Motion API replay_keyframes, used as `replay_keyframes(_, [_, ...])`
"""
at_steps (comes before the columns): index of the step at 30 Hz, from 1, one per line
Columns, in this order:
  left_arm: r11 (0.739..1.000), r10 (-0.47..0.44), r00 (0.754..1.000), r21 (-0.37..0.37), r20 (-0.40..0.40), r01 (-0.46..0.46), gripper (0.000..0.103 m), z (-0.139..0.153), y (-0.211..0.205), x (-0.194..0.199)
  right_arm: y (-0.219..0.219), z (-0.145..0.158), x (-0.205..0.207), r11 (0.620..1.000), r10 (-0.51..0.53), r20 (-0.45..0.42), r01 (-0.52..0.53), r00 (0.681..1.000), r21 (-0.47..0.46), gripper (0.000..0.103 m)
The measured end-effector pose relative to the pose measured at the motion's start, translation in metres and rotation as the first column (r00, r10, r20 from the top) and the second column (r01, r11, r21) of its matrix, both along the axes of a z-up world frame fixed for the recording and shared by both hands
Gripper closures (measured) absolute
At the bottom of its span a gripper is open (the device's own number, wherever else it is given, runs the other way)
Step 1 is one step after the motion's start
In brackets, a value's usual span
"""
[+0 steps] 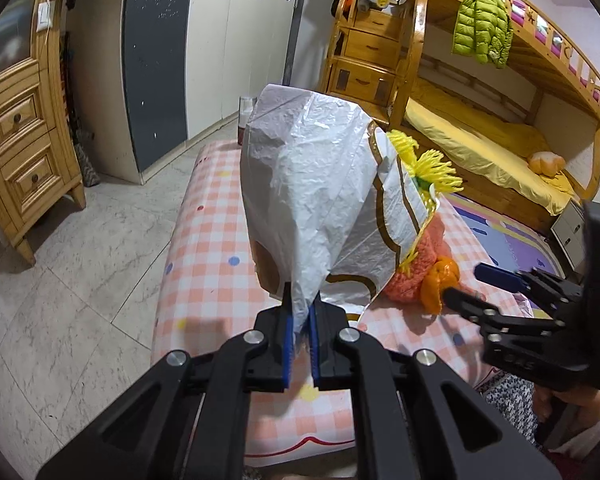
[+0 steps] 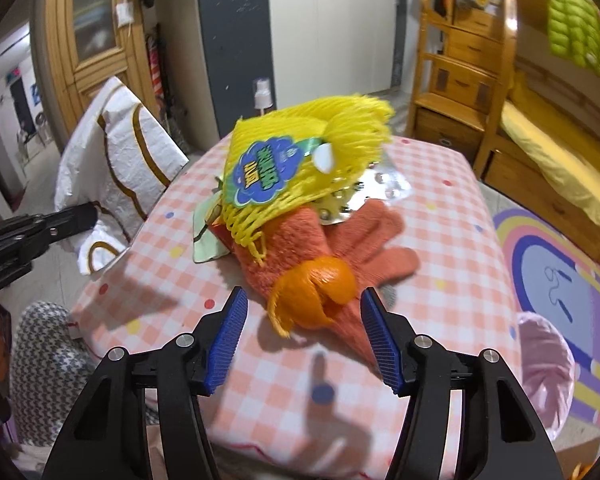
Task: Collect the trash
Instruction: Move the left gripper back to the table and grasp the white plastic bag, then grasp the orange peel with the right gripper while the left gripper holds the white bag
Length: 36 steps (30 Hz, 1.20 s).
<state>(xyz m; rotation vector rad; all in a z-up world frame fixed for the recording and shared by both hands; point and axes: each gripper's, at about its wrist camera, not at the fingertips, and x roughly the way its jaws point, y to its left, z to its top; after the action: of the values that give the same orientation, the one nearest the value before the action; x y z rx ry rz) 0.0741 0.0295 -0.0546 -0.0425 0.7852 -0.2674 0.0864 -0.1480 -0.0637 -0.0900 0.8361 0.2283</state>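
My left gripper [image 1: 301, 300] is shut on the rim of a white plastic bag with brown lines [image 1: 316, 184] and holds it up over the checked table [image 1: 208, 248]. The bag also shows at the left of the right wrist view [image 2: 116, 164]. My right gripper [image 2: 304, 304] is open, its blue pads [image 2: 380, 340] on either side of an orange peel [image 2: 316, 300], close in front. The peel lies on an orange glove [image 2: 364, 240]. A yellow net with a blue label [image 2: 300, 160] and a silver blister pack [image 2: 384, 188] lie behind. The right gripper shows in the left wrist view [image 1: 460, 284] by the peel [image 1: 440, 284].
A spray bottle [image 2: 262, 98] stands at the table's far edge. A wardrobe [image 1: 204, 40], a wooden cabinet [image 1: 16, 120] and a bunk bed [image 1: 500, 100] surround the table. A pink bag [image 2: 544, 360] hangs at its right side, over a colourful rug [image 2: 560, 280].
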Motion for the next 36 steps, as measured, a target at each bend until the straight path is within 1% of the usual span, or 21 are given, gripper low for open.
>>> replay_keyframes(1, [1.000,0.002,1.000,0.002,-0.003,-0.002,0.099,-0.001,0.001,0.001,0.003,-0.003,0.003,1.000,0.012,0.003,-0.012,1.000,-0.015,0.034])
replay_keyframes(4, [1.000,0.005,1.000,-0.001,-0.014,-0.005,0.099,-0.004,0.002,0.002,0.008,-0.011,0.009,0.998,0.033,0.001,-0.033,0.999,-0.056,0.035])
replay_keyframes(8, [1.000,0.005,1.000,-0.006,-0.018,-0.006,0.098,-0.006,0.003,0.002,0.010,-0.014,0.010,0.993,0.044,-0.003,-0.044,0.999,-0.107,0.046])
replay_keyframes(10, [1.000,0.005,1.000,-0.010,-0.020,-0.005,0.099,-0.006,0.003,0.003,0.007,-0.015,0.010,0.994,0.048,-0.002,-0.048,0.999,-0.096,0.049])
replay_keyframes(12, [1.000,0.006,1.000,-0.010,-0.022,-0.006,0.098,-0.006,0.003,0.003,0.007,-0.015,0.010,0.993,0.064,-0.003,-0.064,0.998,-0.096,0.057])
replay_keyframes(14, [1.000,0.007,1.000,-0.016,-0.028,-0.007,0.098,-0.005,0.003,0.002,0.007,-0.012,0.008,0.990,0.078,0.000,-0.078,0.997,-0.115,0.069])
replay_keyframes(15, [1.000,0.006,1.000,-0.016,-0.027,-0.007,0.099,-0.005,0.002,0.002,0.006,-0.009,0.005,0.991,0.082,0.005,-0.081,0.997,-0.108,0.074])
replay_keyframes(16, [1.000,0.007,1.000,-0.014,-0.025,-0.007,0.098,-0.004,0.002,0.001,0.005,-0.006,0.004,0.992,0.083,0.006,-0.082,0.997,-0.099,0.086])
replay_keyframes(17, [1.000,0.008,1.000,-0.011,-0.022,-0.008,0.098,-0.004,0.001,0.000,0.002,-0.004,0.002,0.993,0.080,0.003,-0.079,0.997,-0.083,0.089])
replay_keyframes(19, [1.000,0.006,1.000,-0.007,-0.022,-0.006,0.098,-0.004,-0.001,-0.001,-0.003,0.001,-0.001,0.996,0.076,0.002,-0.076,0.997,-0.055,0.090])
replay_keyframes(20, [1.000,0.005,1.000,-0.005,-0.021,-0.005,0.098,-0.003,-0.002,-0.001,-0.006,0.004,-0.004,0.996,0.074,0.008,-0.073,0.997,-0.043,0.092])
replay_keyframes(26, [1.000,-0.007,1.000,0.004,-0.022,0.007,0.098,-0.005,-0.007,-0.001,-0.022,0.025,-0.023,0.996,0.057,0.046,-0.060,0.997,0.061,0.093])
replay_keyframes(30, [1.000,-0.011,1.000,0.007,-0.025,0.011,0.098,-0.005,-0.011,0.000,-0.028,0.031,-0.025,0.997,0.041,0.063,-0.045,0.997,0.065,0.093])
replay_keyframes(32, [1.000,-0.014,1.000,0.009,-0.026,0.015,0.098,-0.006,-0.011,0.000,-0.033,0.032,-0.025,0.996,0.026,0.067,-0.032,0.997,0.083,0.093])
replay_keyframes(36, [1.000,-0.017,0.999,0.018,-0.035,0.018,0.098,-0.008,-0.013,0.001,-0.042,0.032,-0.024,0.997,-0.018,0.069,0.013,0.997,0.081,0.093])
